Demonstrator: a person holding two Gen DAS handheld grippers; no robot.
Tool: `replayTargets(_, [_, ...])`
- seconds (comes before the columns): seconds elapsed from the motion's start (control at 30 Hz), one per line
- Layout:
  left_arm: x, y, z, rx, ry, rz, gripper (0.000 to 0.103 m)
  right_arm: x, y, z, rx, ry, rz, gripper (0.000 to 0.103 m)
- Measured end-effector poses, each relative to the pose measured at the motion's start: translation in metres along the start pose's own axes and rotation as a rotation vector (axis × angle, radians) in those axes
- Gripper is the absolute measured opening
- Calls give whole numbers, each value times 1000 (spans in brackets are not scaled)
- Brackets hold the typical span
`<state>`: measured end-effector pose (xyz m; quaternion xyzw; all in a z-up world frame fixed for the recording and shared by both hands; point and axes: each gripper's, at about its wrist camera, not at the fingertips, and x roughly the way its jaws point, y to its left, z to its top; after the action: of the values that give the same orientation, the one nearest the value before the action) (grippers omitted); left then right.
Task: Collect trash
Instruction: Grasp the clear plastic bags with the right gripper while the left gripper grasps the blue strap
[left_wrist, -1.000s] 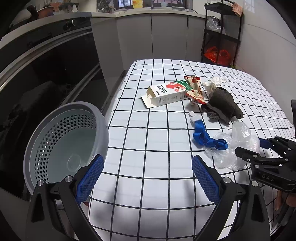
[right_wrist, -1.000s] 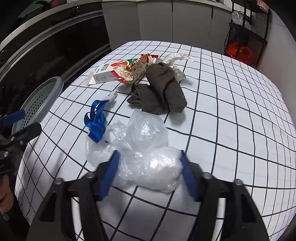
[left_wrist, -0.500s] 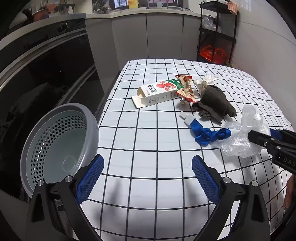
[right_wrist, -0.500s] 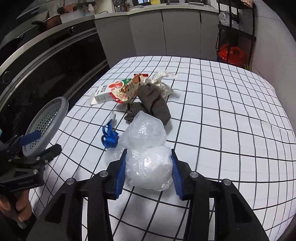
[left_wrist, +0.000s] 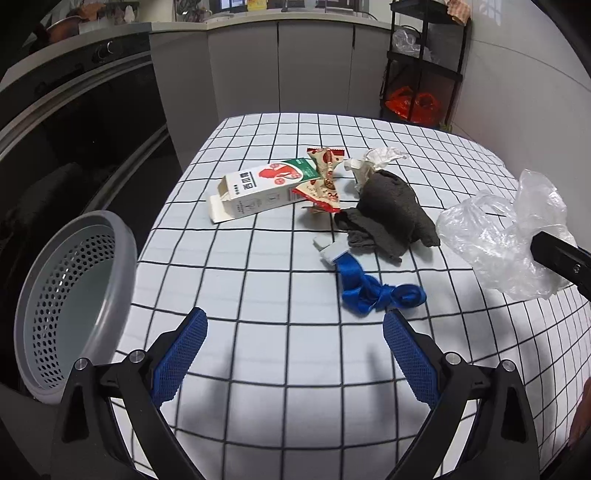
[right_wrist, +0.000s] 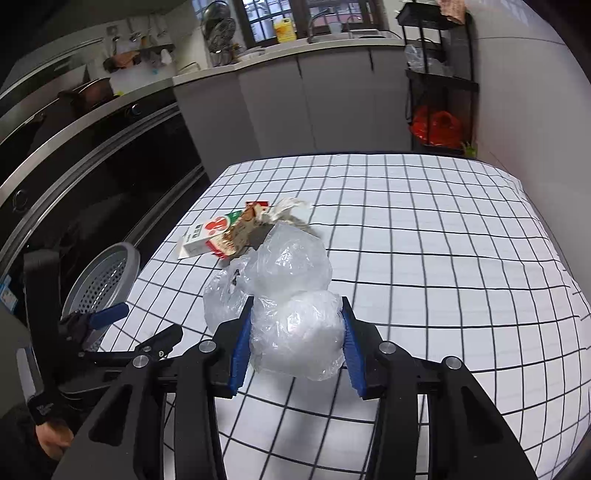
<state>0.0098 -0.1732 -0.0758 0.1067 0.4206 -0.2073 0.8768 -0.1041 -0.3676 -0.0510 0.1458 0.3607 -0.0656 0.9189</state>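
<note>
The right gripper (right_wrist: 293, 345) is clamped on a crumpled clear plastic bag (right_wrist: 291, 325), its blue pads pressed into either side of the wad, and holds it up above the checked tablecloth (right_wrist: 424, 258). The loose upper part of the bag balloons out ahead of the fingers. From the left wrist view the same bag (left_wrist: 506, 236) hangs at the right edge of the table, off the cloth.

The left gripper (left_wrist: 295, 354) is spread wide with nothing between its pads, poised over the near edge of the table. Just to its left a grey perforated basket (left_wrist: 110, 258) sits tilted at the table's side, its mouth facing the table.

On the cloth lie a blue ribbon (left_wrist: 376, 291) with a white tag, a dark grey sock (left_wrist: 391, 218), a white and green milk carton (left_wrist: 262, 188) on its side, a red-printed snack wrapper (left_wrist: 323, 181) touching the carton, and a crumpled white wrapper (left_wrist: 373, 158) behind the sock
</note>
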Motion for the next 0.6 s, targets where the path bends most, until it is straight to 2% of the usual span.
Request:
replayTargets(0.2, [19, -9, 14, -32, -2, 5, 94, -5, -11, 3, 17, -17, -19, 42])
replayTargets(0.47, [51, -22, 25, -43, 43, 22, 94, -7, -15, 4, 29, -22, -7, 42])
replayTargets(0.6, [60, -24, 22, -39, 71, 26, 80, -8, -14, 4, 28, -23, -2, 42])
